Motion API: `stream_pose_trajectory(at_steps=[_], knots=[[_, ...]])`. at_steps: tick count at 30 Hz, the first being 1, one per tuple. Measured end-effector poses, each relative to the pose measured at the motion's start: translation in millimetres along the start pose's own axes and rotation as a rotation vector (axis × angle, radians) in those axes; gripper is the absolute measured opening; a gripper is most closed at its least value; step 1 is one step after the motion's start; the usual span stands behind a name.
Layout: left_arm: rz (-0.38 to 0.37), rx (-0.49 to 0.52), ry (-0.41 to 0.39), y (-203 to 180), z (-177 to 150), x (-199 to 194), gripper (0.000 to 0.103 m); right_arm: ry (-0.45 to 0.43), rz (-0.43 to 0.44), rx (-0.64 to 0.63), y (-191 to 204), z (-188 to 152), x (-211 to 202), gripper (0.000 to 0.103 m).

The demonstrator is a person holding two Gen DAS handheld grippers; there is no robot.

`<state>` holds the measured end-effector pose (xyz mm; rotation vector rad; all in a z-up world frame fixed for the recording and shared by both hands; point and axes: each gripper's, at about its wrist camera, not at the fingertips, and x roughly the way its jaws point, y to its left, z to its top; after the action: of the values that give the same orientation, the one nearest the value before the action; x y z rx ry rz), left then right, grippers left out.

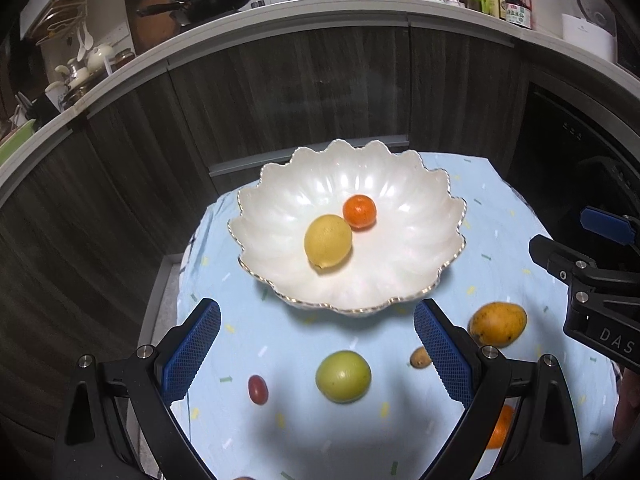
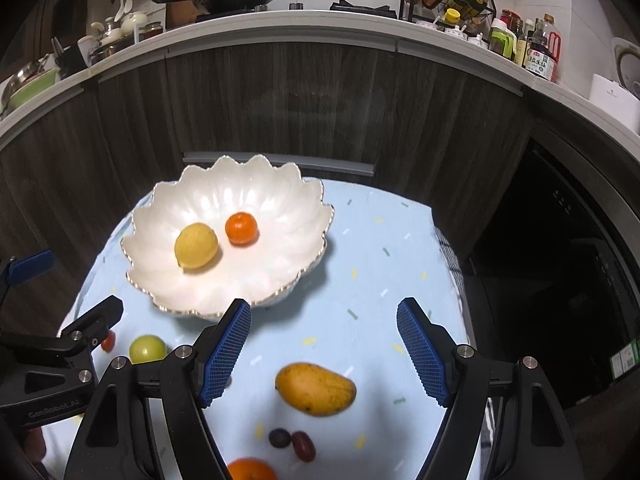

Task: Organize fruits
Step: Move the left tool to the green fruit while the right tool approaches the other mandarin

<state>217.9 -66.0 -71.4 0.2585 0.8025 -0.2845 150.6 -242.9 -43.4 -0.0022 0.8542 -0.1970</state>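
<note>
From the left wrist camera, the left gripper (image 1: 316,354) hangs over the near part of a pale blue tablecloth (image 1: 256,320), its blue-padded jaws spread wide with nothing between the pads. Framed between the fingers lie a green fruit (image 1: 343,376) and, to its left, a small red grape-like fruit (image 1: 258,389); neither is touched. A small brownish fruit (image 1: 419,357) peeks out just beside the right-hand pad. Beyond that pad sits a mango (image 1: 497,323), and lower down an orange (image 1: 500,426) is partly hidden behind the finger. Farther back stands a white scalloped bowl (image 1: 280,208) holding a lemon (image 1: 328,241) and a tangerine (image 1: 359,211) that sit close together, perhaps touching. The other gripper's black body enters from the right edge.

From the right wrist camera, the right gripper (image 2: 324,350) also stands with jaws apart and empty above the cloth. The mango (image 2: 316,389) lies below and between its fingers — clear of both pads. Nearer the camera are a dark grape (image 2: 279,438) and a red one (image 2: 303,446), side by side, and the orange (image 2: 252,470) is cut off by the bottom edge. The bowl (image 2: 160,208) sits to the upper left with the lemon (image 2: 196,245) and tangerine (image 2: 241,228) inside. The green fruit (image 2: 147,348) lies beside the left gripper (image 2: 72,292), whose fingers are seen only in part here.
</note>
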Motion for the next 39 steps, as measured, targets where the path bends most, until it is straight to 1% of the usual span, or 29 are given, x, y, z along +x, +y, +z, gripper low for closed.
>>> stream_pose_trajectory(at_steps=[2,7,17,20,25,29,32,36,39], knots=[[-0.018,0.003,-0.01,-0.3,-5.4,-1.6,0.099,0.016,-0.001,0.009,0.1,-7.4,0.1,0.076],[-0.036,0.028,0.002,-4.1,-15.4,-0.3,0.099,0.052,-0.011,0.064,1.3,-27.5,-2.3,0.076],[-0.068,0.068,0.02,-0.6,-31.1,5.9,0.099,0.121,-0.027,0.116,11.3,-53.1,-1.9,0.076],[-0.092,0.074,0.04,2.4,-36.2,11.3,0.099,0.141,-0.031,0.126,16.1,-58.8,-1.6,0.076],[-0.145,0.099,0.091,5.0,-45.4,24.4,0.099,0.198,-0.031,0.147,25.3,-71.3,1.5,0.076],[-0.163,0.135,0.098,4.7,-50.4,31.0,0.099,0.232,-0.034,0.167,33.6,-77.3,2.9,0.076],[-0.19,0.161,0.107,4.2,-51.7,37.2,0.099,0.267,-0.038,0.183,37.5,-82.2,5.4,0.076],[-0.211,0.194,0.105,1.3,-52.0,44.0,0.099,0.338,-0.03,0.216,40.1,-91.5,12.6,0.076],[-0.232,0.201,0.11,2.1,-51.6,49.7,0.098,0.373,-0.031,0.235,40.7,-96.4,17.2,0.076]])
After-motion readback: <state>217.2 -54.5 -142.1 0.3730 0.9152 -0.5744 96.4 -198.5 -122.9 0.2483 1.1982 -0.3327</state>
